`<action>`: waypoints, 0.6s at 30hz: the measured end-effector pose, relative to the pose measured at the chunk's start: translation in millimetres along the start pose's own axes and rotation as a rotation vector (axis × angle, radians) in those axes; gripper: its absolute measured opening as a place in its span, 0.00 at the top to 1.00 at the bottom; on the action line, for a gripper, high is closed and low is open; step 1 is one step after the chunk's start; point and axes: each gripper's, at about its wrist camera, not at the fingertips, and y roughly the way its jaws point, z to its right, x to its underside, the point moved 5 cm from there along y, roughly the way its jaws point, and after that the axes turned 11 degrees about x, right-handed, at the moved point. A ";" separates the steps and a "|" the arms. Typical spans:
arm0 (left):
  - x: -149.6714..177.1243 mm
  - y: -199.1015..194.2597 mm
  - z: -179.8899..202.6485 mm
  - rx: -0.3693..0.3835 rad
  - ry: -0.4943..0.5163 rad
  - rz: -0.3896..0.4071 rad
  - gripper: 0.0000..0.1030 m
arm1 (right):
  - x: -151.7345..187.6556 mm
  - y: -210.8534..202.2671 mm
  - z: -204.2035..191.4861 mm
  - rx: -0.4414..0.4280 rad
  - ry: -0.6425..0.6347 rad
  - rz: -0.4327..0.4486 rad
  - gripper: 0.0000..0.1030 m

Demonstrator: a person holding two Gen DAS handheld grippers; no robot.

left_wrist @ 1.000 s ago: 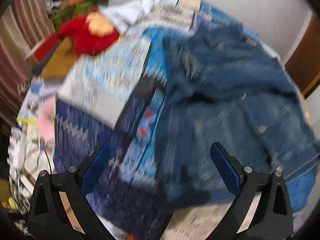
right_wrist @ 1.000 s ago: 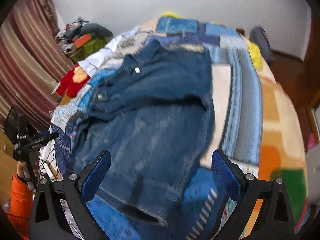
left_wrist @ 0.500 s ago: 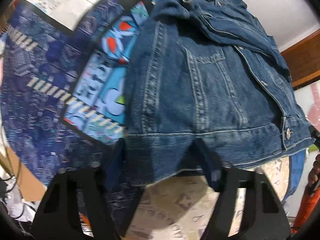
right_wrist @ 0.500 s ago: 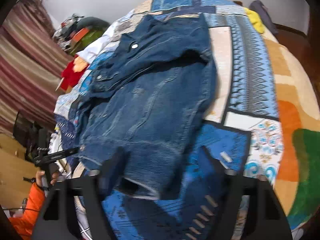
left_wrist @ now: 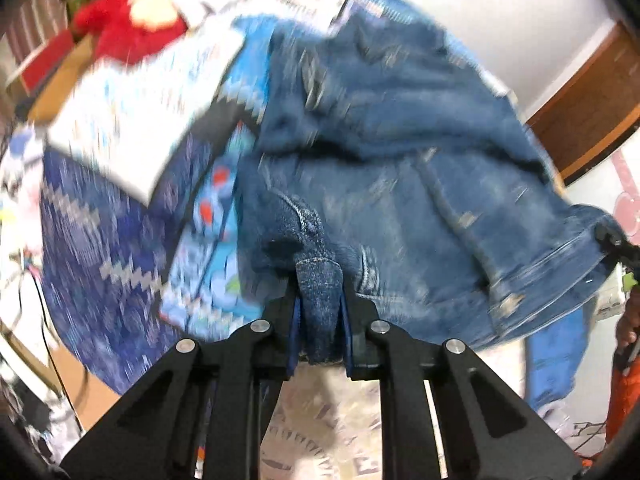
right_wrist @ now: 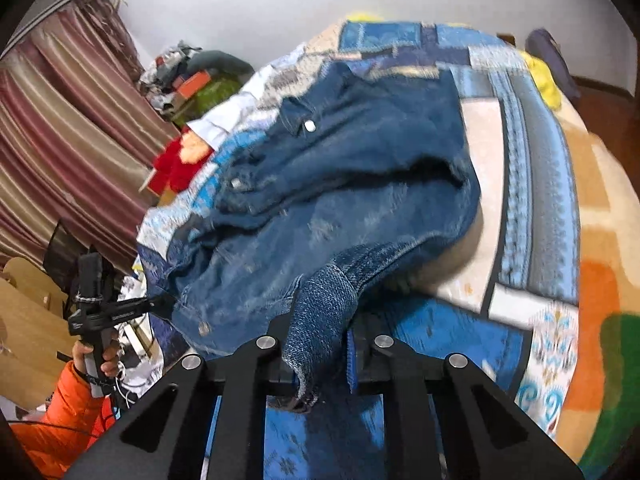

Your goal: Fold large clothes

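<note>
Here the near hem of the jacket (left_wrist: 400, 168) is being pinched by both the left tool (left_wrist: 320, 320) and the right tool (right_wrist: 320, 344), each closed on denim, above the bed (right_wrist: 560, 240). If gripped unevenly, the heavy cloth may be slipping free or bunching.

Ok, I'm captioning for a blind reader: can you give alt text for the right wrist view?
The right gripper is shut on the hem of a denim jacket, which lies rumpled on a patchwork bedspread. At left, the left gripper, held in an orange-sleeved hand, meets the jacket's other corner.
</note>
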 end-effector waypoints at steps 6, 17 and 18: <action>-71.1 -31.7 32.1 0.050 0.065 0.139 0.85 | -50.4 -10.4 -11.9 0.004 -0.042 0.105 0.89; -230.1 -18.5 2.2 0.012 -0.075 0.305 0.86 | -200.2 20.5 19.8 0.096 0.031 0.248 0.91; -240.5 -10.0 -3.1 -0.003 -0.085 0.305 0.86 | -214.1 31.3 24.7 0.104 0.043 0.244 0.91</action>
